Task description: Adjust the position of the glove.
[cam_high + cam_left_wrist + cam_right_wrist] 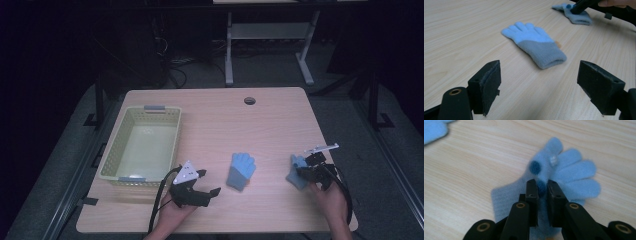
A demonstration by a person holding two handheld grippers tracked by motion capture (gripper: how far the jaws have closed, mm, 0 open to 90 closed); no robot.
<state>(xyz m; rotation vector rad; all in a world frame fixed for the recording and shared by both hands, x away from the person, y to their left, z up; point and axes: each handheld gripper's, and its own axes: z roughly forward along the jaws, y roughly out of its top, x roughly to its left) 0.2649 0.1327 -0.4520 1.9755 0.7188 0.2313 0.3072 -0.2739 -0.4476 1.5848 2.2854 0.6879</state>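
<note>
Right gripper (pixel 541 188) – pinched on right light-blue knit glove (pixel 571 173), near right edge | left gripper (pixel 539 82) – jaws spread, empty | centre blue-grey knit glove (pixel 534 43) lay just right of it, cuff nearest.

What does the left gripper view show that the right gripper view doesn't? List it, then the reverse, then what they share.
Left gripper view alone: the whole middle glove with its grey cuff, lying between wide-open fingers. Right gripper view alone: dark dots and a white spot on the right-hand glove, with that gripper's fingers closed on its fabric. Shared: both gloves, at least partly, and the wooden table.
</note>
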